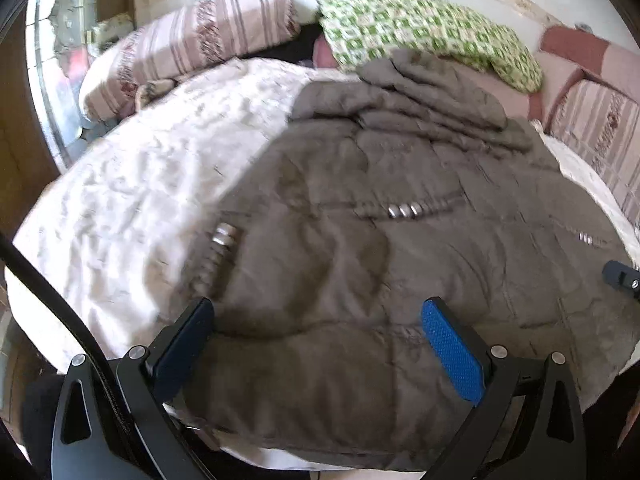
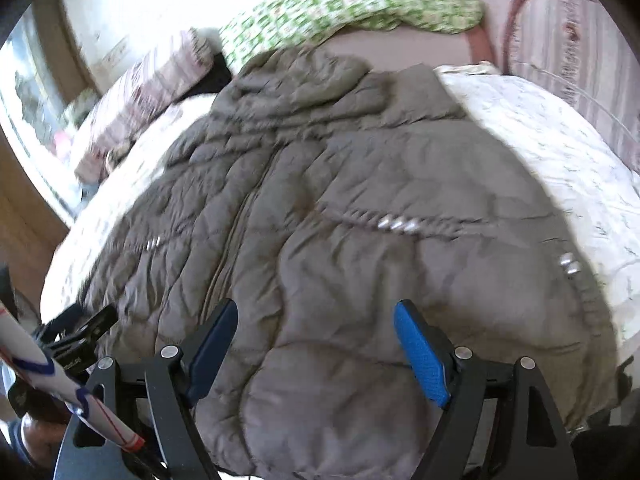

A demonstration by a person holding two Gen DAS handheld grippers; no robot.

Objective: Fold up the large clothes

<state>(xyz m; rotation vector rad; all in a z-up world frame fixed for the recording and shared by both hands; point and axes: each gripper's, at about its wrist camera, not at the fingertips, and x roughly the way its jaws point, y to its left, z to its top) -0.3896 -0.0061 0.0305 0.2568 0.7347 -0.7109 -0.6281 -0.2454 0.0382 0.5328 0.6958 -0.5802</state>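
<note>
A large grey-brown quilted jacket (image 1: pixel 360 240) lies spread front-up on a white bedcover (image 1: pixel 140 184), its hood bunched at the far end. It also fills the right wrist view (image 2: pixel 340 220), with its zipper line running down the middle. My left gripper (image 1: pixel 316 312) is open and empty, its blue-padded fingers (image 1: pixel 452 348) hovering over the jacket's near hem. My right gripper (image 2: pixel 316 312) is open and empty too, over the hem. The right gripper's tip shows at the left view's right edge (image 1: pixel 620 276).
A striped pink pillow (image 1: pixel 180 48) lies at the far left, a green checked cloth (image 1: pixel 420 28) at the far side, and a striped pink cover (image 1: pixel 600 128) at the right. White bedcover (image 2: pixel 560 152) lies right of the jacket. A window (image 1: pixel 60 40) is at the far left.
</note>
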